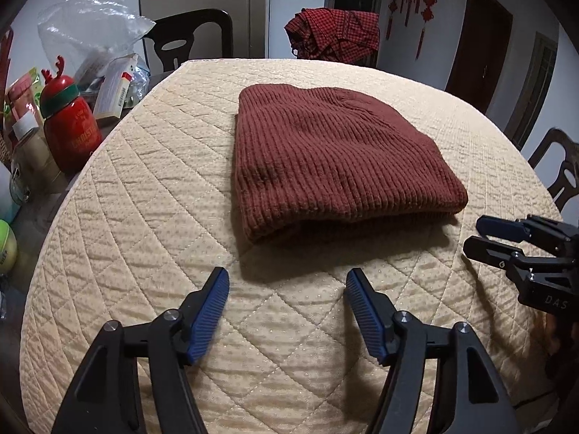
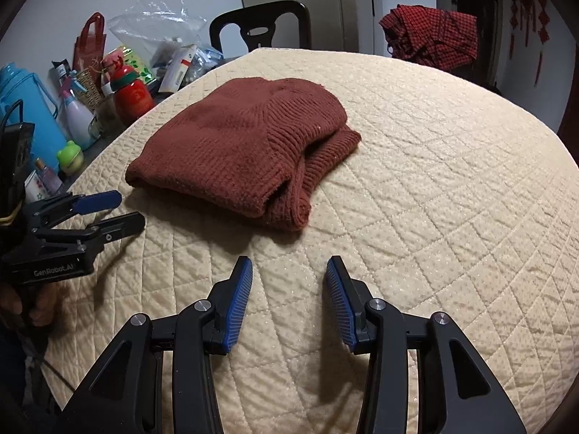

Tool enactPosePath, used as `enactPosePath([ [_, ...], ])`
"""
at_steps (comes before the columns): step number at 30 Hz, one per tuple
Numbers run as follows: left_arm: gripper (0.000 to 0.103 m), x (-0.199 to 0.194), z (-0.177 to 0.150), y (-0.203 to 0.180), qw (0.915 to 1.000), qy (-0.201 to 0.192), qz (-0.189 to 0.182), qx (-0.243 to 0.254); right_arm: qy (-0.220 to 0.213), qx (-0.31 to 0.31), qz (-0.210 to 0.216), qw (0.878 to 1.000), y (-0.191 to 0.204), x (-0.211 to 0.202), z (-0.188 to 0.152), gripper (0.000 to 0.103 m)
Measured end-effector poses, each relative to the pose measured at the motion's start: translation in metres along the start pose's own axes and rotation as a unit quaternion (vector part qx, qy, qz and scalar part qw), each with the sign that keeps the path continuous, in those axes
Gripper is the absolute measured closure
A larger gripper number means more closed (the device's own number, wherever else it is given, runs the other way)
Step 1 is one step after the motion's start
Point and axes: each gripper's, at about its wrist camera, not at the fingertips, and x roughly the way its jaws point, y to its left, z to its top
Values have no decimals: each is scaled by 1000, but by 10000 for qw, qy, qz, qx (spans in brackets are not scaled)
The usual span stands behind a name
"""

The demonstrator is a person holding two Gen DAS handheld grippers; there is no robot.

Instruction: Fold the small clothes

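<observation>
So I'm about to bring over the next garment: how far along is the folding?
Done, by the look of it: the brown knit sweater lies as a compact, layered bundle on the quilted cloth. In hand: nothing; the left gripper and the right gripper are both open and empty, short of the sweater. Left: perhaps the red checked garment draped behind the table.

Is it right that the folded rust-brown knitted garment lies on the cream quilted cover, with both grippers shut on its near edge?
Not quite. The rust-brown knitted garment lies folded on the cream quilted cover, but the left gripper and right gripper are open, short of it, as both wrist views show.
</observation>
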Motion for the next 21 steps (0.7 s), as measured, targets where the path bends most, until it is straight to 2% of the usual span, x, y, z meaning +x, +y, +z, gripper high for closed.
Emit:
enactPosePath([
  [10, 29, 1, -1, -4, 9998, 39, 118, 127, 59, -268, -152, 9995, 10, 2, -2, 47],
  [21, 27, 2, 0, -4, 9998, 46, 127, 142, 63, -279, -153, 9995, 9, 0, -3, 47],
])
